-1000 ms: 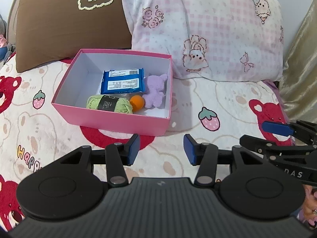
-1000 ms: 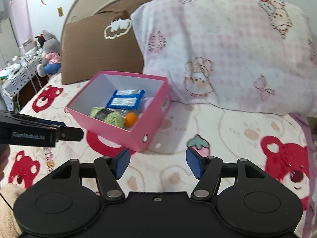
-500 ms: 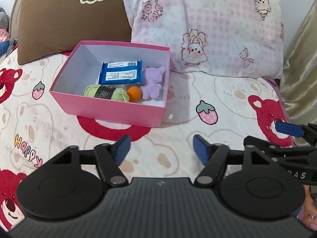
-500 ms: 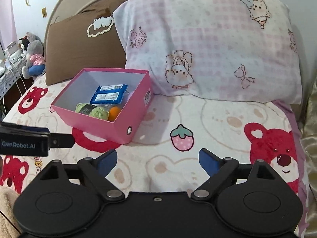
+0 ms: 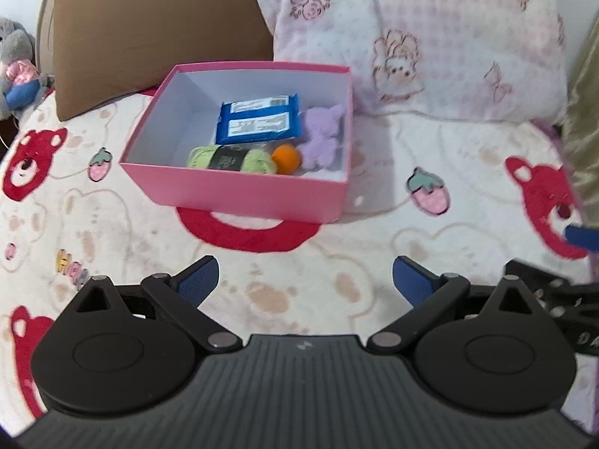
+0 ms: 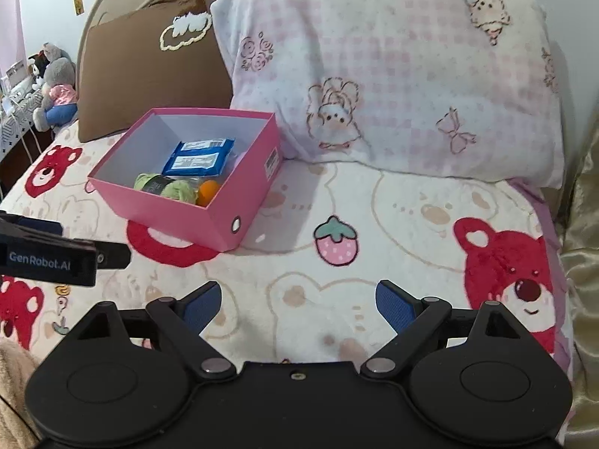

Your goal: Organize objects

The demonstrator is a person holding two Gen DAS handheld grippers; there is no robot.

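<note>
An open pink box sits on the bear-print blanket. It holds a blue snack packet, a green yarn skein, an orange ball and a purple plush toy. The box also shows in the right wrist view. My left gripper is open and empty, hovering over the blanket in front of the box. My right gripper is open and empty, over the blanket to the right of the box.
A brown pillow and a pink checked pillow lean on the headboard behind the box. Plush toys sit off the bed's left side. A gold curtain hangs at the right edge.
Both grippers have opened wider. The left gripper has drawn a little closer to the box. The right view has swung right, so the box sits further left.
</note>
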